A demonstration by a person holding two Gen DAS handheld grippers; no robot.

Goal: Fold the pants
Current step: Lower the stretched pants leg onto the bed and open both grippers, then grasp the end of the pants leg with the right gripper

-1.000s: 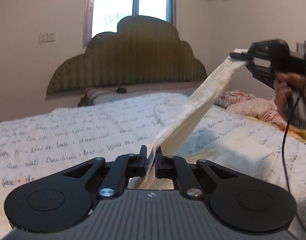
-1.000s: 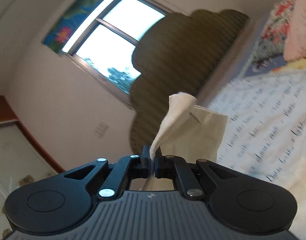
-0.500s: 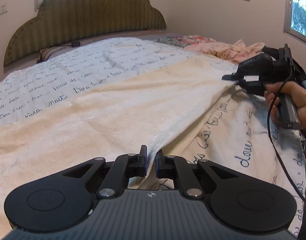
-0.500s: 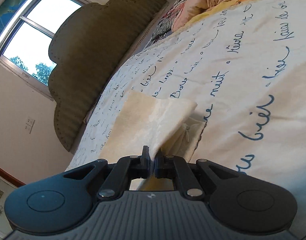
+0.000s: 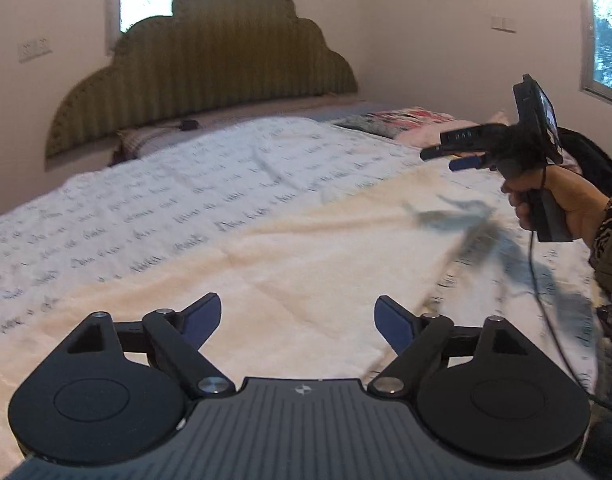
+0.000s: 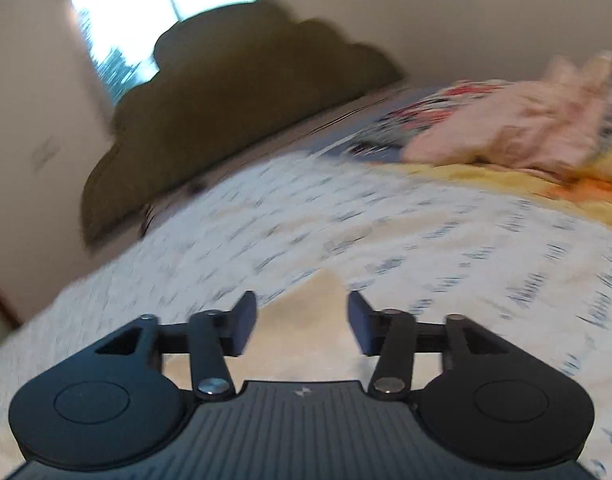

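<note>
The cream pants lie spread flat across the bed, running from the near left to the far right. My left gripper hovers over their near edge, its jaws opening wide with no cloth pinched between them. Over the pants' far right end, a hand carries my right gripper, jaws apart and clear of the fabric. In the blurred right wrist view, a corner of the pants shows below my right gripper, whose jaws are opening with nothing gripped.
The bed carries a white bedspread with blue script. A green scalloped headboard stands at the back under a window. A pile of pink and yellow bedding lies at the far right. A cable hangs from the right gripper.
Both grippers have let go of the pants and opened. The pants, held up taut a second ago, were brought down and now lie flat on the bed.
</note>
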